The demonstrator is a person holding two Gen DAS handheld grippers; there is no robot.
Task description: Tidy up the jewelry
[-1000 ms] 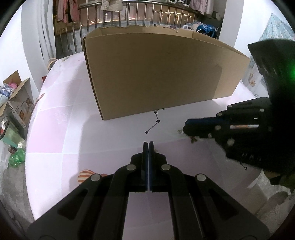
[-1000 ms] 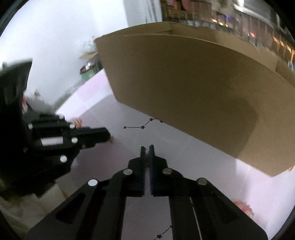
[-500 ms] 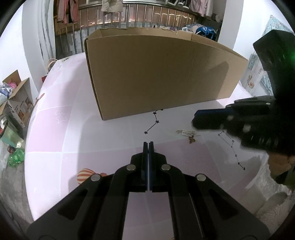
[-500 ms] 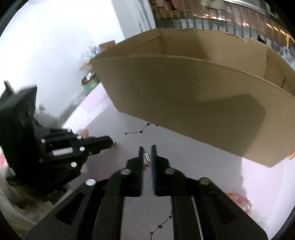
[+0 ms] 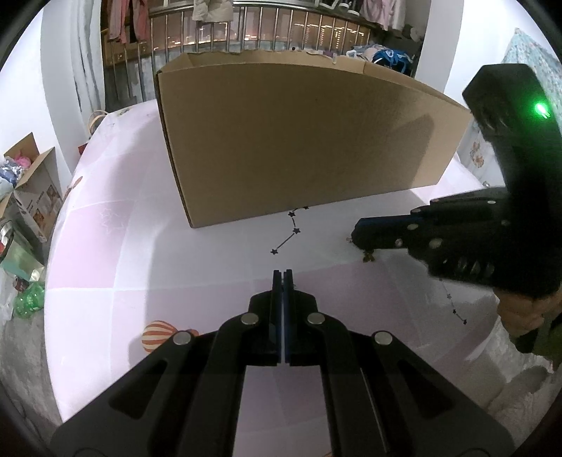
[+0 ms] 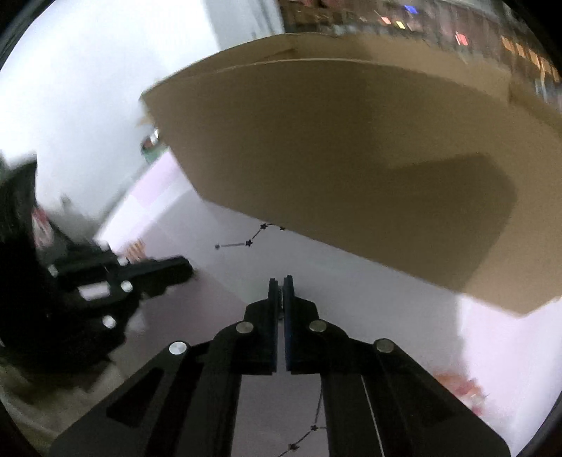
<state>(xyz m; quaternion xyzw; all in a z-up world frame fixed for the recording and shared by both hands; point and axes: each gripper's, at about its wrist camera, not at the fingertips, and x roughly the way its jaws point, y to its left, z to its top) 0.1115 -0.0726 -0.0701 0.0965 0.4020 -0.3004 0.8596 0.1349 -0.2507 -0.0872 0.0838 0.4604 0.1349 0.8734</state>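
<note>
A small piece of jewelry, metallic with a dangling charm, lies on the pale pink tablecloth; most of it is hidden under my right gripper in the left wrist view. In the right wrist view the right gripper is nearly shut, with a thin sliver of the jewelry between the pads. My left gripper is shut and empty, low over the cloth, and also shows in the right wrist view. A large open cardboard box stands just beyond both grippers.
The cloth carries printed star-line patterns and a striped balloon print. Off the table's left edge sit a small open carton and green bottles. A railing with hanging clothes runs behind the box.
My right gripper rose and opened slightly half a second ago, leaving the jewelry on the cloth, then came back down over it and closed. The left gripper stayed still.
</note>
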